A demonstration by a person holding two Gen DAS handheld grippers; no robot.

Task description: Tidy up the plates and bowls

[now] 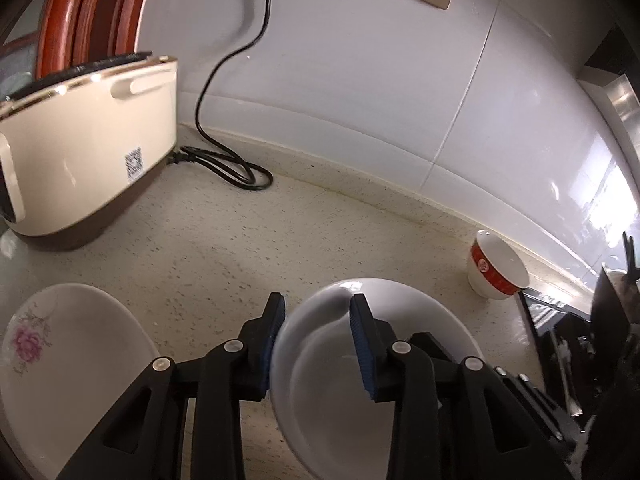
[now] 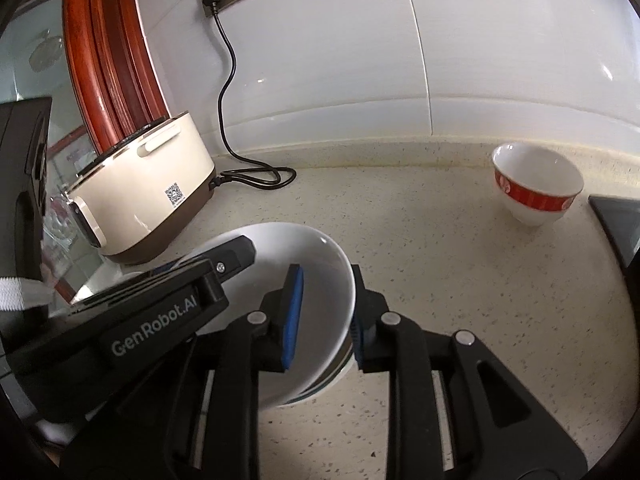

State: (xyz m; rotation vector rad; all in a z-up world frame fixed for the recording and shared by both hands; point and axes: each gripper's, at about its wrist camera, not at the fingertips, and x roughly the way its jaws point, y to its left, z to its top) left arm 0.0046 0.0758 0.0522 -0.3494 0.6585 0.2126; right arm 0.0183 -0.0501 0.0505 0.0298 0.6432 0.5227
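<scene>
1. While the left gripper (image 1: 318, 330) straddles the white bowl's (image 1: 340, 392) rim, jaws spread and not yet pinching, close gently before lifting. Only this view shows the floral plate (image 1: 68, 360) near the table's (image 1: 224, 256) front left edge.
2. Seen from the right, the right gripper (image 2: 326, 316) likewise straddles the opposite rim, jaws apart; the red-banded bowl (image 2: 536, 188) stands near the table's back edge.

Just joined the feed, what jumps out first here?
Both grippers, left gripper and right gripper, straddle opposite rims of a plain white bowl at centre. A red-banded bowl sits far right by the wall; a cream appliance stands left.
</scene>
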